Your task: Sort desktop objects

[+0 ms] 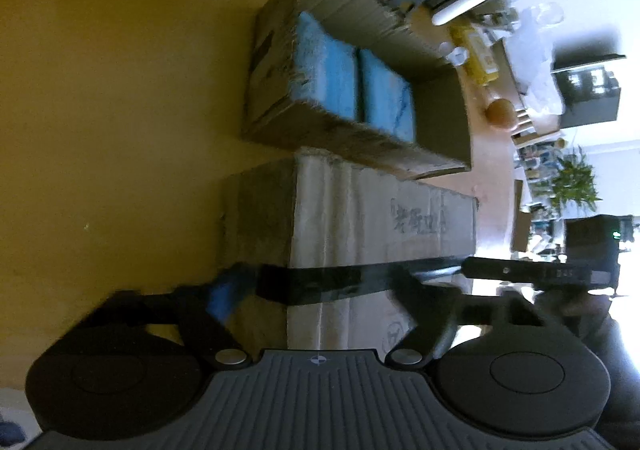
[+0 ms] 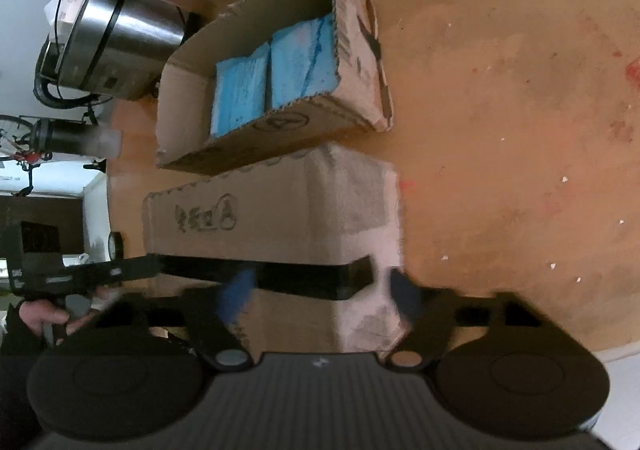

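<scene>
An open cardboard box (image 1: 280,122) (image 2: 360,62) holds two blue packs (image 1: 352,86) (image 2: 276,70). A closed cardboard box (image 1: 380,226) (image 2: 280,210) with handwriting lies beside it, nearer to me. Both views are rotated and blurred. My left gripper (image 1: 320,290) is open and empty, its blue-padded fingers (image 1: 224,294) spread wide over the closed box. My right gripper (image 2: 320,290) is open and empty over the same box. Each gripper's black finger crosses the other's view as a dark bar (image 1: 360,278) (image 2: 260,274).
The boxes lie on a brown wooden surface (image 2: 500,110). A steel pot (image 2: 120,38) and cables stand beyond the open box. Clutter, a yellow packet (image 1: 476,50), an orange ball (image 1: 500,112) and a plant (image 1: 576,178) lie farther off.
</scene>
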`<state>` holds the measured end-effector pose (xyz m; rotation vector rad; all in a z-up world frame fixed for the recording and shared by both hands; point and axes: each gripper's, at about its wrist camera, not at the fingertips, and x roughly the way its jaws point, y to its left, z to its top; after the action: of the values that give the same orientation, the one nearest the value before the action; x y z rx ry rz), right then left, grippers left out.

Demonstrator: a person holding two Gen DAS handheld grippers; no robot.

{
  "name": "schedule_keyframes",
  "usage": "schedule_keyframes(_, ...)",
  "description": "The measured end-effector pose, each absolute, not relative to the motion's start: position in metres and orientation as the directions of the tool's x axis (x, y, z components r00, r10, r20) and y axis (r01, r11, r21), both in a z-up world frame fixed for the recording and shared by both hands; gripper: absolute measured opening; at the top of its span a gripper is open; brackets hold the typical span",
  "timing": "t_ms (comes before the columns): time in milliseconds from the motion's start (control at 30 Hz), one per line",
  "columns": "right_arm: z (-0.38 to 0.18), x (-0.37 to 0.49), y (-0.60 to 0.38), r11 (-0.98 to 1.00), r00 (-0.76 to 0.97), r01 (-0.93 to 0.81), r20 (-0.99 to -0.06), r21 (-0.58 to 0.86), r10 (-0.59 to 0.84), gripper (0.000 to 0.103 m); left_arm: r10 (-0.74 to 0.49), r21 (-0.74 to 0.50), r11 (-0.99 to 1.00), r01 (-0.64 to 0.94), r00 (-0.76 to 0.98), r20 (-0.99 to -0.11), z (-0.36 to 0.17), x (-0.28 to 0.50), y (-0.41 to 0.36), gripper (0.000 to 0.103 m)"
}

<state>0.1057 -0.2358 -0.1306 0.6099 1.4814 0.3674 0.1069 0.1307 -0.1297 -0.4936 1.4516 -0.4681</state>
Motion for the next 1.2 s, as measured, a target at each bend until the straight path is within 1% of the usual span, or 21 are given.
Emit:
schedule_keyframes(100, -0.129, 0.104, -0.235, 0.805, 0.083, 0.129, -0.815, 0.579, 0.574, 0.063, -0.573, -0.574, 0.819, 0.001, 0.069, -0.817, -0.129, 0.106, 0.132, 0.057)
schedule_keyframes(500, -0.126, 0.104, -0.233, 0.810, 0.073, 0.124, -0.819, 0.573, 0.569, 0.061, -0.549, -0.549, 0.835, 0.020, 0.068, -0.833, -0.121, 0.103, 0.127, 0.055)
schedule_keyframes(767, -0.111, 0.103, -0.235, 0.809, 0.071, 0.117, -0.818, 0.575, 0.571, 0.061, -0.543, -0.542, 0.840, 0.029, 0.076, -0.836, -0.100, 0.100, 0.124, 0.055)
schedule_keyframes(1200, -0.071, 0.098, -0.232, 0.818, 0.047, 0.105, -0.825, 0.565, 0.564, 0.061, -0.534, -0.532, 0.846, 0.042, 0.074, -0.843, -0.058, 0.091, 0.123, 0.055)
